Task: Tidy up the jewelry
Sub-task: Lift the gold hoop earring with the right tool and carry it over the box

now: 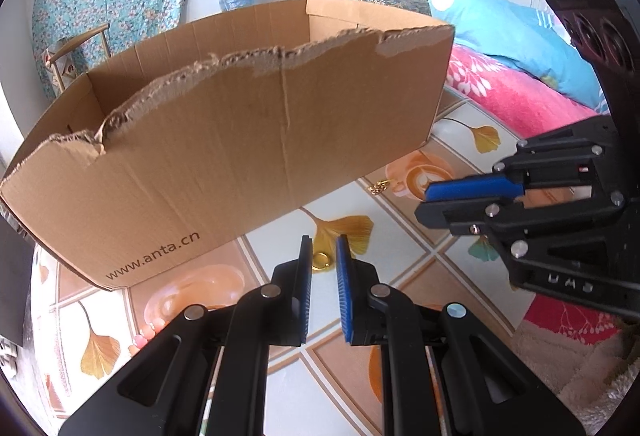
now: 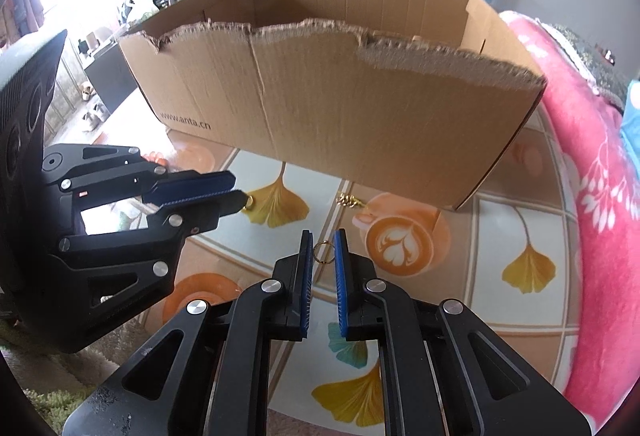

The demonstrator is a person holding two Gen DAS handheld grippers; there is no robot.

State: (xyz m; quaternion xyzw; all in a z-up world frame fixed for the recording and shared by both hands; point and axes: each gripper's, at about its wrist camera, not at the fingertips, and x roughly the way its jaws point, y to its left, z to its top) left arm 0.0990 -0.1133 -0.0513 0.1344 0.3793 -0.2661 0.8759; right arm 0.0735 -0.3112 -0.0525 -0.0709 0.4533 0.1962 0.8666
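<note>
- The left gripper (image 1: 324,248) has its blue pads drawn close around a gold ring (image 1: 321,260), which sits between the tips; they appear to pinch it, just above the tablecloth.
- The right gripper (image 2: 324,242) holds a thin gold ring (image 2: 321,251) upright between its blue pads, the jaws narrowed onto it.
- In the right wrist view the left gripper (image 2: 236,191) comes in from 9 o'clock, a bit of its gold ring (image 2: 249,202) showing at the tip.
- In the left wrist view the right gripper (image 1: 424,197) enters from 3 o'clock.
- A small gold chain piece (image 2: 348,200) lies on the cloth at 12 o'clock from the right gripper, just beside the base of the box.
- The cardboard box (image 2: 340,103), torn along its near rim and printed "www.anta.cn", stands open at 12 o'clock.
- The tablecloth (image 2: 400,244) shows ginkgo leaves and latte cups.
- A pink blanket (image 2: 592,195) lies at 3 o'clock.
</note>
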